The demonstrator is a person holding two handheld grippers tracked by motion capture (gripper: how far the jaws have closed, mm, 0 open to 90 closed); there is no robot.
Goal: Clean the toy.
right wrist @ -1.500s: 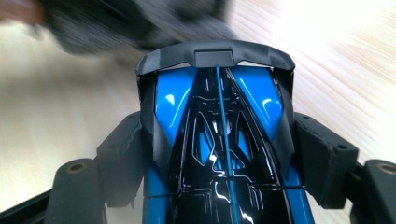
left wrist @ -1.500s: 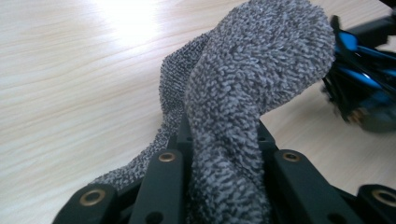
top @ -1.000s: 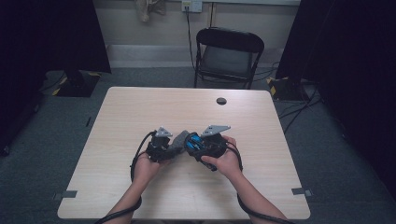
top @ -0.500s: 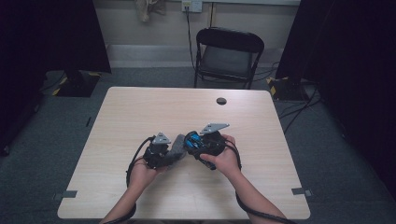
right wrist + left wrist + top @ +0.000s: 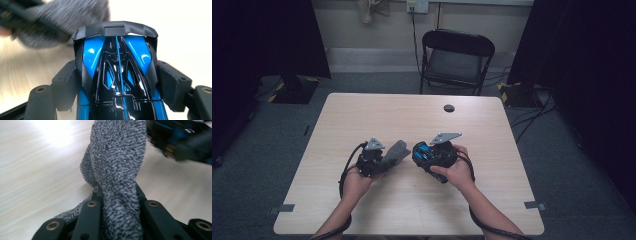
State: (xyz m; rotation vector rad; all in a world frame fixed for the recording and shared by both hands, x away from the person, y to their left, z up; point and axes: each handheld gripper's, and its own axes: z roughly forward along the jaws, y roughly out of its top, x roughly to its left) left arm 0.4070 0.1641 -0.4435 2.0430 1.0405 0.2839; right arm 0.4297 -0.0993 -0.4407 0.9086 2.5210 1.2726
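Observation:
My left gripper [image 5: 386, 159] is shut on a grey terry cloth [image 5: 397, 150], which sticks out toward the table's middle. In the left gripper view the cloth [image 5: 117, 167] rises from between the black fingers [image 5: 90, 216] and trails onto the wood. My right gripper [image 5: 426, 156] holds a blue and black toy car [image 5: 421, 152] just right of the cloth. In the right gripper view the car [image 5: 117, 62] lies lengthwise between the pads [image 5: 66, 85], nose away from the camera, with the cloth [image 5: 65, 17] blurred just beyond it. Both are held low over the table [image 5: 377, 115].
A small black round disc [image 5: 449, 108] lies on the far part of the table. A black folding chair [image 5: 457, 55] stands behind the far edge. Cables run along the floor at right.
My left gripper and the cloth have shifted a little to the left, away from the toy car. The right gripper and car have stayed put.

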